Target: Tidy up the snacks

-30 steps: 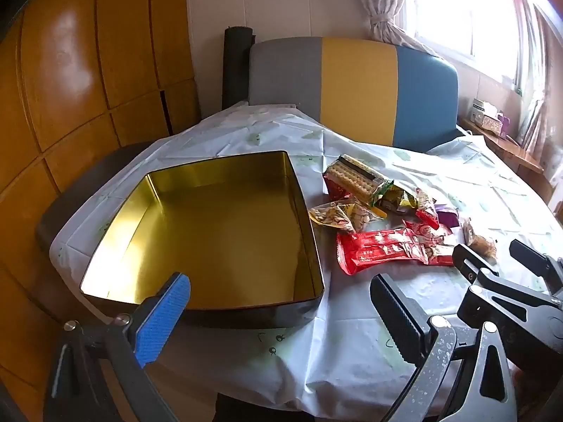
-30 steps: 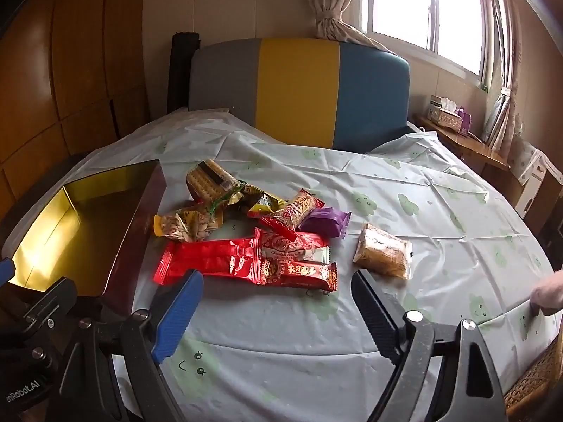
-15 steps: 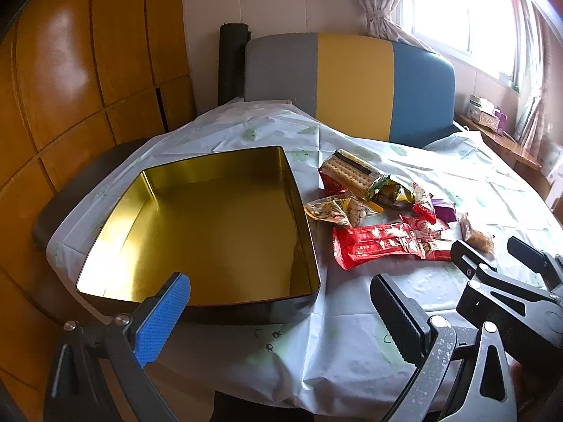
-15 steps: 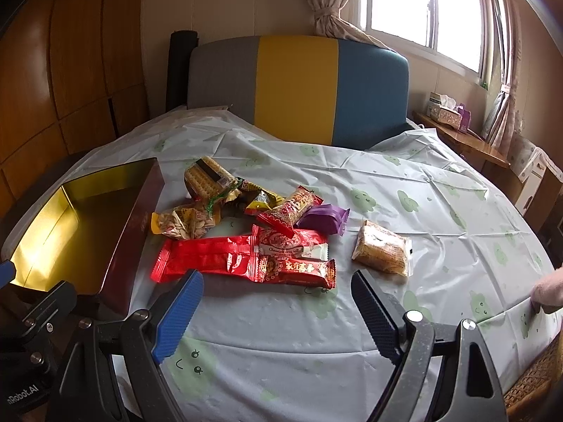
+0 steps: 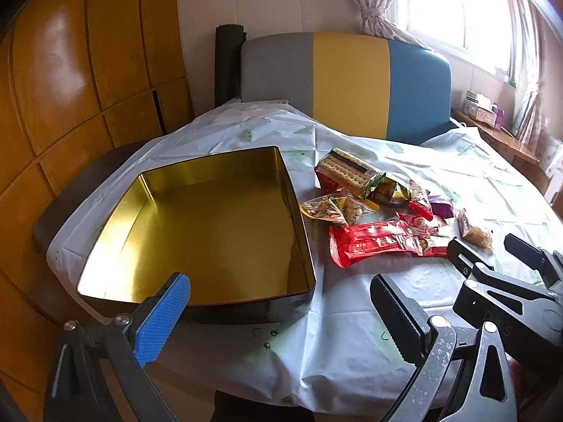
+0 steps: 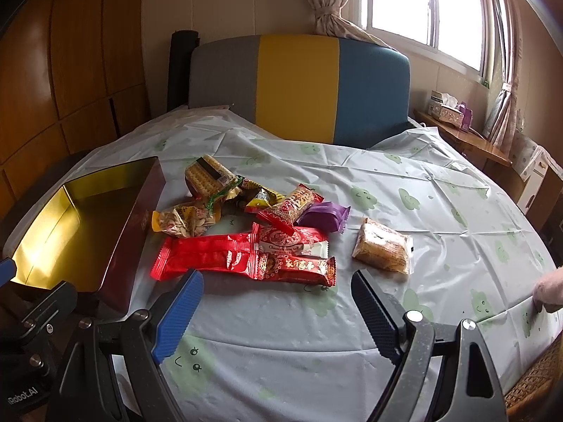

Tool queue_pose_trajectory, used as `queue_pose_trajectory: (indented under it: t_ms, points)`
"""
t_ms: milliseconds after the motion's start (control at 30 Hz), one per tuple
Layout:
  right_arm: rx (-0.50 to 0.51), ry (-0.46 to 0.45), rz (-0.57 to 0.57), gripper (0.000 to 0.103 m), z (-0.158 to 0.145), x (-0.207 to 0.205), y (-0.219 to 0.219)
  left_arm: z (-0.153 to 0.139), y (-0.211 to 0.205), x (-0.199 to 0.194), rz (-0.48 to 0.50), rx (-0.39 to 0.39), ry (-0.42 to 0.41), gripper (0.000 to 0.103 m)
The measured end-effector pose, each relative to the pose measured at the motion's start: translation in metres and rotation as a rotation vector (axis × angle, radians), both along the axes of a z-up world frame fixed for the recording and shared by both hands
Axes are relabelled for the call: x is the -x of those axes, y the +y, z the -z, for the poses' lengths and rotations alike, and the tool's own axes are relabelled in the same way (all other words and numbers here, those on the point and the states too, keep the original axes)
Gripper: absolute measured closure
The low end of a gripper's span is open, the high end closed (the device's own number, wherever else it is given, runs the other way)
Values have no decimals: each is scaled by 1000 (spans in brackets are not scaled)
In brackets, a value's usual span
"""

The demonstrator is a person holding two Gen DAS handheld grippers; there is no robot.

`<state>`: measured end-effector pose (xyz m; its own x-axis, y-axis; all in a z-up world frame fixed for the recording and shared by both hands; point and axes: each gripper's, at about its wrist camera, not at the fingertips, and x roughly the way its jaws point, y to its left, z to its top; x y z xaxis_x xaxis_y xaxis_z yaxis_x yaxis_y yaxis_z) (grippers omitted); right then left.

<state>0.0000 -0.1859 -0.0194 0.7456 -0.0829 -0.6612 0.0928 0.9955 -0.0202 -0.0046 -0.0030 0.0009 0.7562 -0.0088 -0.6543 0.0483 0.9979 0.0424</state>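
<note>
An empty gold-lined tin [image 5: 211, 225] sits on the table's left side; it also shows in the right wrist view [image 6: 70, 218]. A pile of snack packets lies right of it: a long red packet [image 6: 207, 251], a cracker pack [image 6: 207, 176], a peanut bag [image 6: 183, 221], a purple packet [image 6: 325, 215] and a tan cake packet [image 6: 381, 246] apart to the right. My left gripper [image 5: 281, 320] is open and empty, near the tin's front edge. My right gripper [image 6: 278, 316] is open and empty, just in front of the red packets.
A white tablecloth with green prints [image 6: 404, 193] covers the round table. A grey, yellow and blue chair back [image 6: 299, 84] stands behind it. A wooden wall is at the left. A person's fingertip [image 6: 549, 290] touches the table's right edge.
Both grippers have drawn back and risen slightly, so the tin and snacks sit a little farther off. Both stay open and empty.
</note>
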Motion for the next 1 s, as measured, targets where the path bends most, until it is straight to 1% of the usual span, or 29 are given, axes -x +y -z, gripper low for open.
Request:
queue_pose_trajectory:
  t_ms: [233,667,867,1000]
  points:
    - [-10,-2,-1,15,-1,1,-1,-3,-3,3,11,-11,-11,0]
    - [-15,7,3,15,1,0,-7,-1,-10,3,29,-29,-1,0]
    - [-20,7,22,15,0,-3,-18,-1,-11,4,37,-37,-1,0]
    - [-25,-4,39,15,-8,-8,-32,-1,-13,4,46,-40,-2,0]
